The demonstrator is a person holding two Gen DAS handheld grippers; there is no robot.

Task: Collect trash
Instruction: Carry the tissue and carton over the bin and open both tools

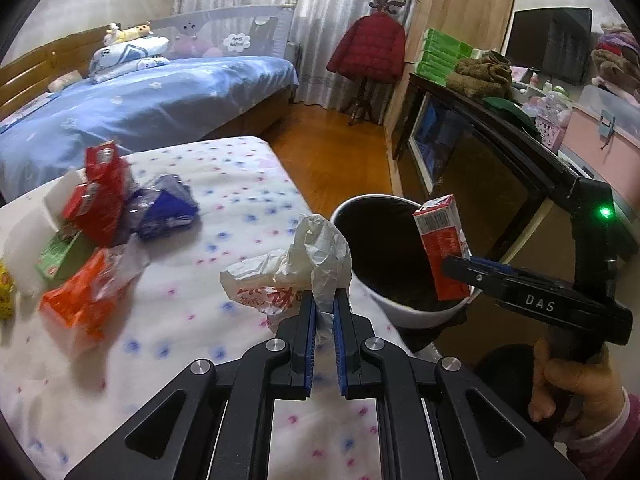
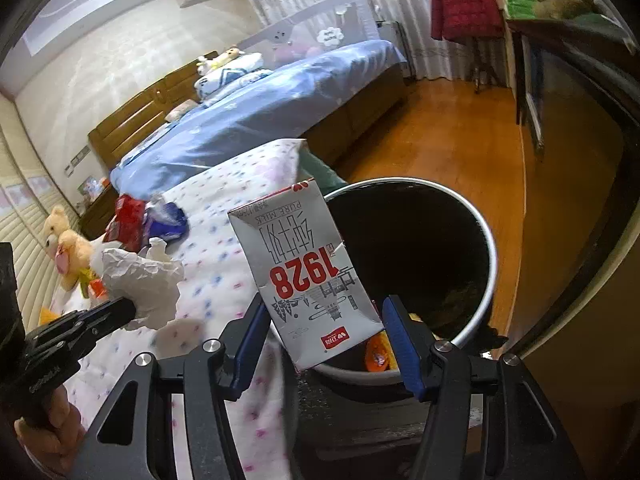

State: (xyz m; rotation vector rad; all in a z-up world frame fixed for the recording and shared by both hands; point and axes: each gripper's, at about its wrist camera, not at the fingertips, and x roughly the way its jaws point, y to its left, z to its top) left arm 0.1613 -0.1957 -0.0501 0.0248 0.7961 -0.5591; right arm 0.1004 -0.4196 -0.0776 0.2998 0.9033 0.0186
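Bedroom; floral-sheeted bed [image 1: 224,184] beside white trash bin [image 1: 408,312]. Depositing step: holding milk carton [image 2: 308,276] over the bin rim, right gripper [image 2: 320,332] spread wide yet clamping the carton; release probably next. Left gripper [image 1: 323,312] pinching crumpled plastic bag [image 1: 304,264] nearly closed, just beside the bin. More wrappers [image 1: 100,208] lying farther from the bin.

**Count of things in view**

One milk carton [image 2: 310,280] hangs at the bin's rim, and one crumpled white bag [image 1: 304,268] at 9 o'clock from the one white trash bin [image 1: 404,312]. Two grippers: left gripper [image 1: 324,304], right gripper [image 2: 324,320]. On the flowered bedspread [image 1: 224,184]: about three red packs [image 1: 100,196], one blue wrapper [image 1: 168,208], one orange wrapper [image 1: 80,300], one green carton [image 1: 54,260]. Two teddy bears [image 2: 66,248] show in the right wrist view.
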